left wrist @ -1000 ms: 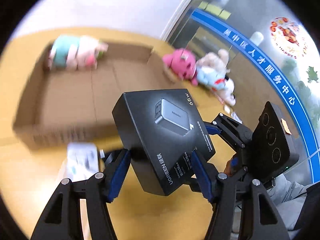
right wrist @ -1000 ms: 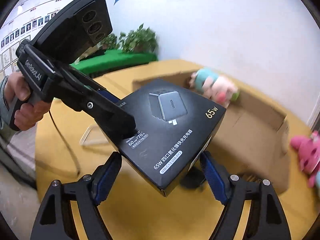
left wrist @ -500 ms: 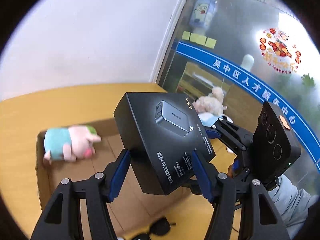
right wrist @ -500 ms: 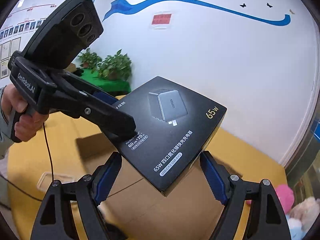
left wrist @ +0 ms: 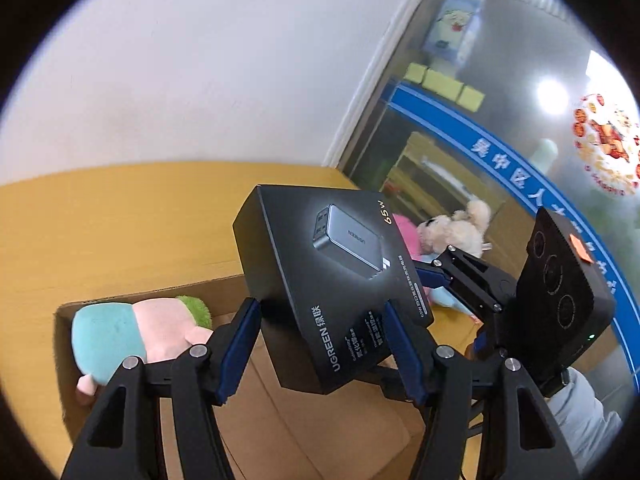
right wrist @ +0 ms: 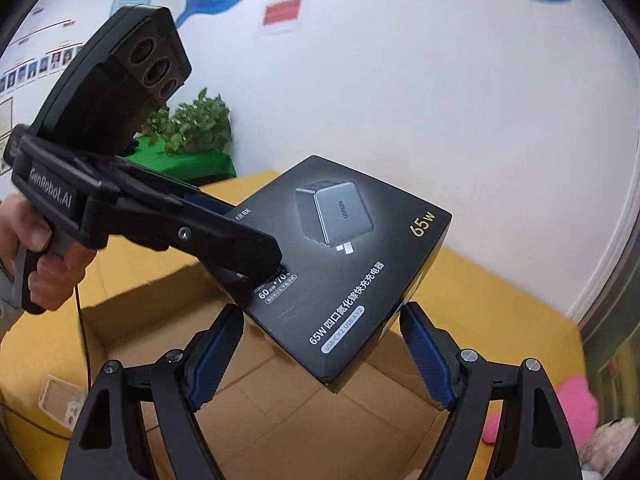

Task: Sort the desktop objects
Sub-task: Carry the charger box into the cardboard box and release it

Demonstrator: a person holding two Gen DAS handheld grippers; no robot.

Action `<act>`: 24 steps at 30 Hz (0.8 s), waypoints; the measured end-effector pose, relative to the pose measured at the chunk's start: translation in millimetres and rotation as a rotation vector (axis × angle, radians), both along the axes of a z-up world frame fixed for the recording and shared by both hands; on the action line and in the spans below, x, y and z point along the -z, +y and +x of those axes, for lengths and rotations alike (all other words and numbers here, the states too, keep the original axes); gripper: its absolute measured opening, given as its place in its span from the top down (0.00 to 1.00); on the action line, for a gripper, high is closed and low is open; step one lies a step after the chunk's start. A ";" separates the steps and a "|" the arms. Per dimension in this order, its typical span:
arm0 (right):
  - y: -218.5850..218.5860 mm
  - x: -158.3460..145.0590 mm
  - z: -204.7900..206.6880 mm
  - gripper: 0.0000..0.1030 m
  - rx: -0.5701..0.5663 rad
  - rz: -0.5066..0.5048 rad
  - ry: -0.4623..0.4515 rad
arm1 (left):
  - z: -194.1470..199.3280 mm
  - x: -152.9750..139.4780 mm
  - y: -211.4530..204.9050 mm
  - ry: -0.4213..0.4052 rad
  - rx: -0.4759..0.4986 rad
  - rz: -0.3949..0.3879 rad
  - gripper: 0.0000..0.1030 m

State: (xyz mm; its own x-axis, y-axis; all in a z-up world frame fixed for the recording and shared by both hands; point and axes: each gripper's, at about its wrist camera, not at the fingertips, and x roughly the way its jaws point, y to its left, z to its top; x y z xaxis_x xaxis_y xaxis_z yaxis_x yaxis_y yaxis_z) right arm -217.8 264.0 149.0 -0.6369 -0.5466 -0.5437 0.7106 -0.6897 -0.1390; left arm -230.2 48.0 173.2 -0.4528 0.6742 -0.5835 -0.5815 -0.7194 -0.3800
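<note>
A black charger box [left wrist: 332, 264] hangs in the air, gripped from two sides. My left gripper [left wrist: 320, 332] is shut on its near corner, blue pads against both sides. In the right wrist view the same black box [right wrist: 340, 240] sits between the pads of my right gripper [right wrist: 322, 340], which is shut on its lower corner. There the left gripper [right wrist: 260, 256], held by a hand, has one finger lying on the box's top face. An open cardboard carton [left wrist: 320, 420] lies below the black box, with a teal and pink plush toy [left wrist: 120, 332] at its far left end.
The carton [right wrist: 300, 420] rests on a yellow round table [left wrist: 100, 240]. A pink plush [left wrist: 404, 232] and a beige plush [left wrist: 460, 228] lie beyond the carton's right end. A clear phone case [right wrist: 60, 400] and a cable lie left of the carton. A white wall stands behind.
Both grippers have carried the black box together forward and a little upward, from in front of the carton to above its open inside. The grip on it looks unchanged.
</note>
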 end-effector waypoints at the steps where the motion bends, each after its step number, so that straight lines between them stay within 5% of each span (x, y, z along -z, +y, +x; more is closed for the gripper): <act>1: -0.1 8.9 -11.1 0.22 0.005 0.009 -0.021 | -7.7 6.9 1.6 -0.017 -0.003 -0.002 0.39; 12: 17.3 111.0 -103.5 0.23 0.077 0.048 -0.305 | -73.3 110.5 40.1 -0.252 -0.016 -0.050 0.40; 24: 25.3 185.0 -152.2 0.23 0.154 0.158 -0.519 | -93.6 180.5 56.7 -0.455 -0.086 -0.115 0.41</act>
